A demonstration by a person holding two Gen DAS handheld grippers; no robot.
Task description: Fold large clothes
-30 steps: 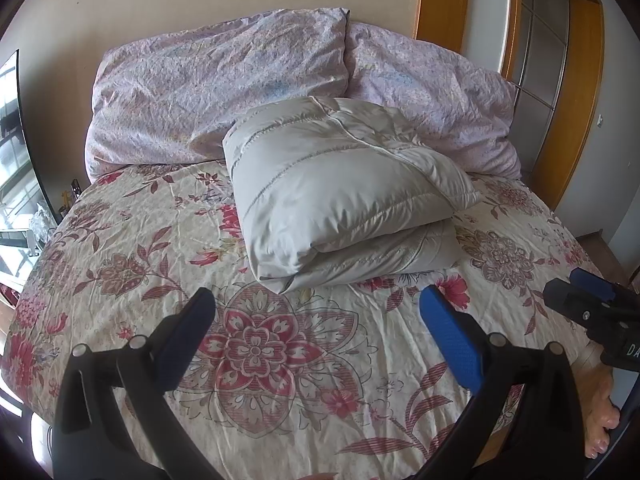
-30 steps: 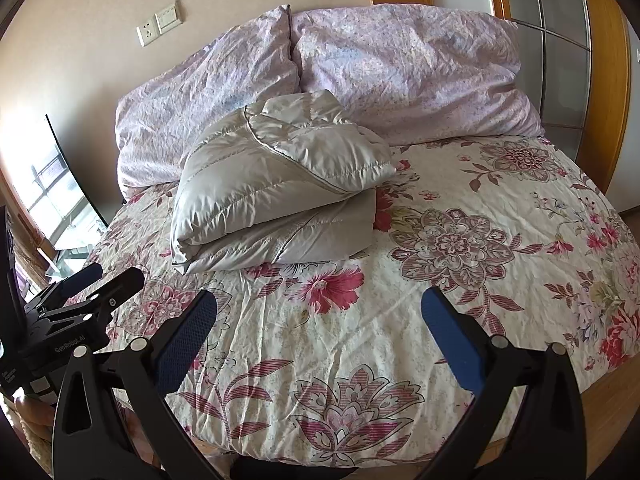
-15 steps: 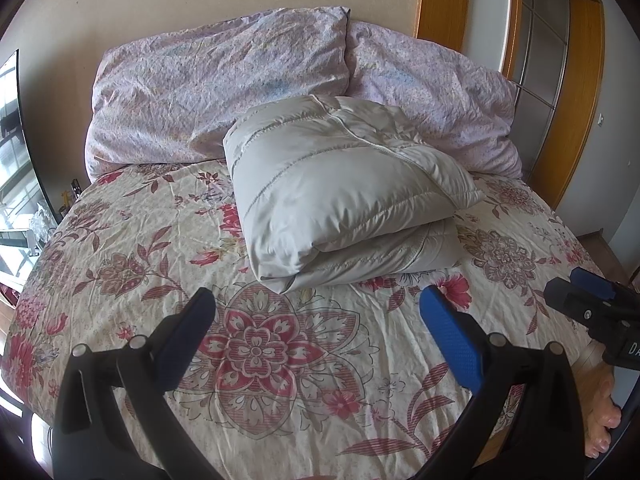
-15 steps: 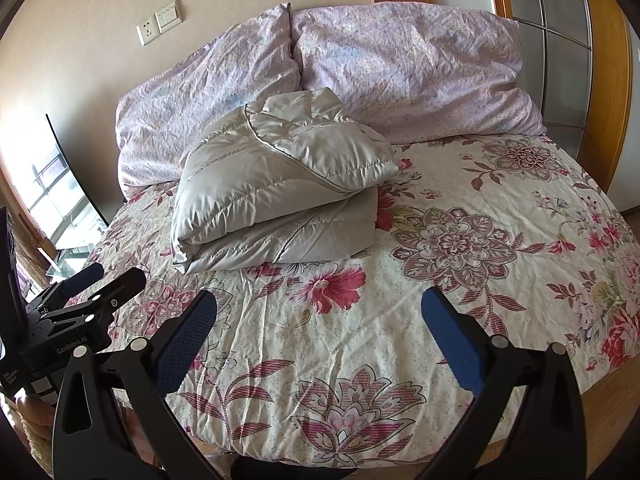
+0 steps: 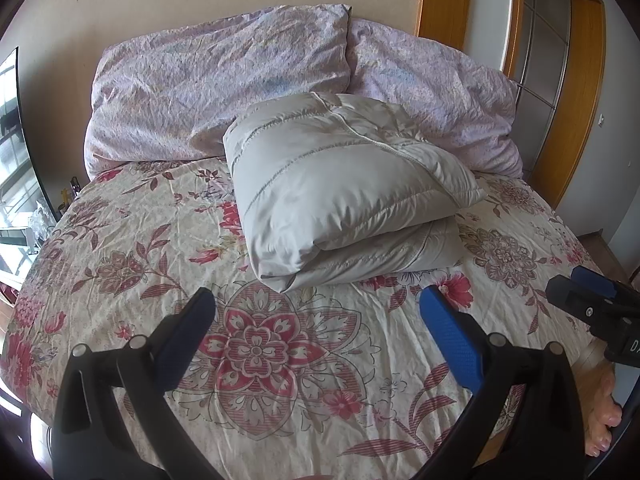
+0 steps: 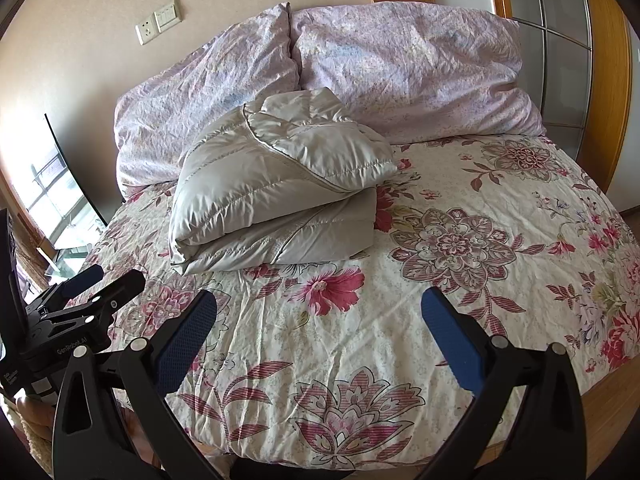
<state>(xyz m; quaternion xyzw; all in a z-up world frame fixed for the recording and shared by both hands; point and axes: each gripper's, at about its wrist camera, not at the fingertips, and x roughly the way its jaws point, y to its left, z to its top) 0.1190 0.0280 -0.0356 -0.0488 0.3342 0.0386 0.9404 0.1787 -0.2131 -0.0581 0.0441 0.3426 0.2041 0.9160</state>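
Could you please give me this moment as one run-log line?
jacket: folded, on bed | left gripper: open, empty | right gripper: open, empty | contact: none

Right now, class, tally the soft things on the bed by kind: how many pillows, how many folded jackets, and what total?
Pillows: 2, one on the left and one on the right
Folded jackets: 1, the grey padded jacket lying on the flowered bedspread
Total: 3
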